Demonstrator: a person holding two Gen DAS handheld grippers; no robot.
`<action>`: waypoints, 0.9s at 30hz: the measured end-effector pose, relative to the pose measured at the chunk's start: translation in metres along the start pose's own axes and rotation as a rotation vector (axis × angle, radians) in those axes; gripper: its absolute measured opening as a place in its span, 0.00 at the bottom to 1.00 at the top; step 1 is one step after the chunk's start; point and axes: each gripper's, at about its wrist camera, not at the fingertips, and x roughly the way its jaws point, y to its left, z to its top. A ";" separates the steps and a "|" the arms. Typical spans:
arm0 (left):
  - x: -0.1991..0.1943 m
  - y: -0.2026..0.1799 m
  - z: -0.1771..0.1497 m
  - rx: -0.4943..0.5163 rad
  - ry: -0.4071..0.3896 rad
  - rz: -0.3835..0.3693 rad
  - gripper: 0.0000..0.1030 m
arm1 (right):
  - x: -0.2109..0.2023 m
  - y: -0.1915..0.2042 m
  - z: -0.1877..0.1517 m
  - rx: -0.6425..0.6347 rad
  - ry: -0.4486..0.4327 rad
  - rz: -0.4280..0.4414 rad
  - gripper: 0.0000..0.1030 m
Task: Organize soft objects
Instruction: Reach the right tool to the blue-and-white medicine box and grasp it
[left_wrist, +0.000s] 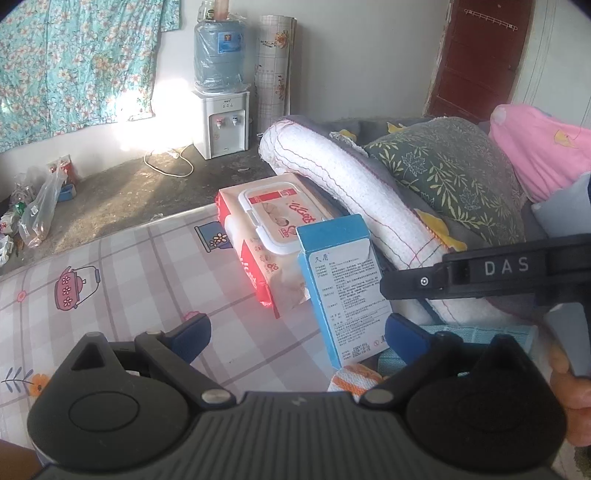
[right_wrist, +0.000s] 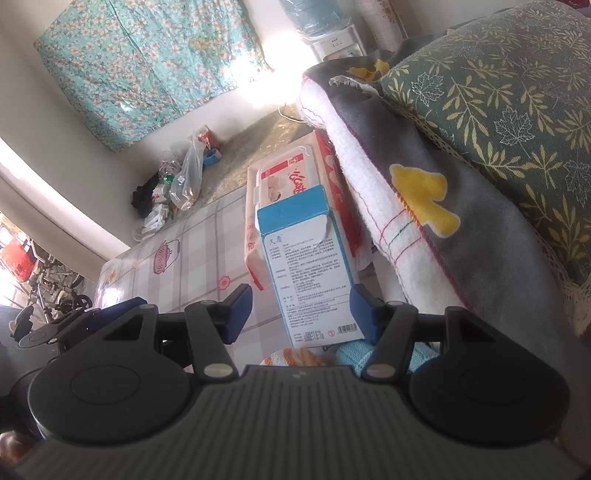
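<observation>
1. Standing upright on the checked tablecloth (left_wrist: 110, 295), the blue box (left_wrist: 343, 288) leans just beside the wipes pack (left_wrist: 273, 229), with rolled blankets (left_wrist: 351, 173) behind.
2. The left gripper (left_wrist: 295, 332) is spread wide and holds nothing.
3. The right gripper (right_wrist: 301, 310) brackets the box's lower half, pads not visibly pressing, so nothing is gripped.
4. Likely target: the striped cloth (right_wrist: 291, 356) and teal cloth (right_wrist: 354, 354) beneath the claws; the person should dip under the box without toppling it.

A lived-in home room
Far water dispenser (left_wrist: 224, 122), floral curtain (left_wrist: 74, 62) on the wall, pillow (left_wrist: 443, 166) and folded blankets (left_wrist: 347, 184) at right.
</observation>
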 end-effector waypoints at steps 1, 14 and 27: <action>0.007 -0.002 0.000 0.009 0.011 0.003 0.98 | 0.008 -0.003 0.004 -0.001 0.008 -0.005 0.55; 0.073 -0.017 0.008 0.022 0.175 -0.054 0.90 | 0.078 -0.006 0.027 -0.032 0.087 -0.044 0.54; 0.075 -0.023 0.008 -0.036 0.204 -0.078 0.65 | 0.080 -0.006 0.017 0.024 0.108 0.025 0.37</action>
